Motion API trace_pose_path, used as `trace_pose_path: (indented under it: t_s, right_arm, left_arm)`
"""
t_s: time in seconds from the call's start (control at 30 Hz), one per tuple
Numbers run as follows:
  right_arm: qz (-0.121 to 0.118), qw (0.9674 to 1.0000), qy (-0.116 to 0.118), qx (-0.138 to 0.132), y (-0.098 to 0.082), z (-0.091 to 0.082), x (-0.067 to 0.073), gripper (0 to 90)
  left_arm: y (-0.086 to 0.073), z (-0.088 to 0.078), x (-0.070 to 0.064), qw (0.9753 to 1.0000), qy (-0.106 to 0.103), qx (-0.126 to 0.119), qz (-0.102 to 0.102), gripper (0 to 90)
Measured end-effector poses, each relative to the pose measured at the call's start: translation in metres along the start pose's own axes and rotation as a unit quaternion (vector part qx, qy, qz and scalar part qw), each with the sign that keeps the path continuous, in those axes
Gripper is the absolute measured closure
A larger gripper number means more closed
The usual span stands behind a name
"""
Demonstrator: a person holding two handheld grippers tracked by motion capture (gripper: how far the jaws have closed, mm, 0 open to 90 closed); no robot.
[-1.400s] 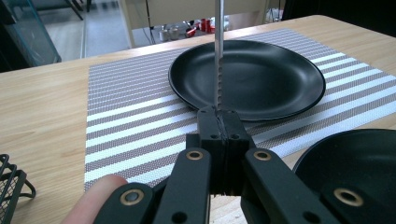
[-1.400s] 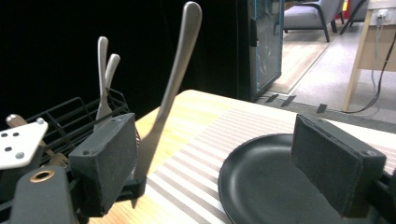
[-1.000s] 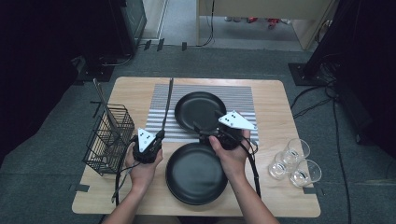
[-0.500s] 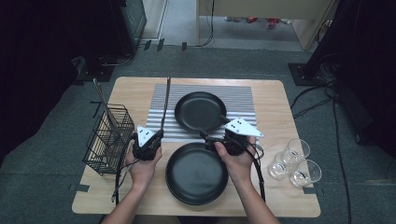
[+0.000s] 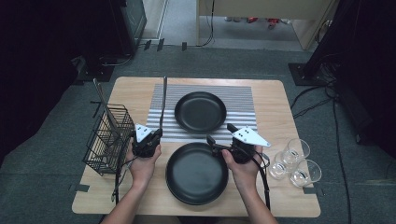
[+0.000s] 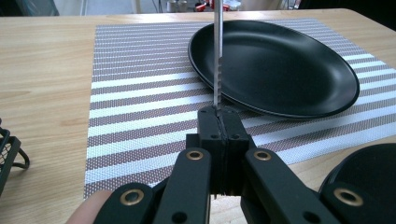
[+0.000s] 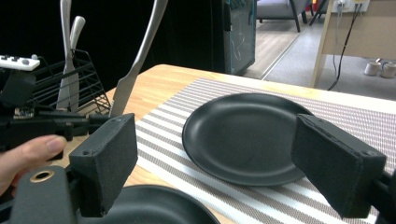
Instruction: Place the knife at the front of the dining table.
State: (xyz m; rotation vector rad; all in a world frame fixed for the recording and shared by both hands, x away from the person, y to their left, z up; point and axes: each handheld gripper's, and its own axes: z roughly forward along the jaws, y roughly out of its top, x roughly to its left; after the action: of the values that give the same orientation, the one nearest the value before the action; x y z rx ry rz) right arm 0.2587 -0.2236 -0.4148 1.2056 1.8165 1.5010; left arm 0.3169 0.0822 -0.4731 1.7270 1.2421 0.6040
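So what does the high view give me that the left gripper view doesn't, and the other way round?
High view: the wire basket with utensils at the table's left edge, three glasses at the right, and the right gripper, open beside the near plate. Left gripper view: the left gripper seen close, shut on the knife, serrations visible. Both: knife, far plate, striped mat, near plate.

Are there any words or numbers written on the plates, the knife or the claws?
None can be read.
The far plate, the near plate and the knife are bare.
The left claw and right claw are plain black.
The glasses and wire basket carry no print.
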Motion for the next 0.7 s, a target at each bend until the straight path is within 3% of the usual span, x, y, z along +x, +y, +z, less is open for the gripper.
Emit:
trace_pose_path:
  t_s: [0.7]
  right_arm:
    - [0.016, 0.9997, -0.018, 0.006, -0.034, -0.023, -0.012, 14.7]
  left_arm:
    - [0.001, 0.031, 0.018, 0.9984, 0.016, 0.046, -0.031, 90.0]
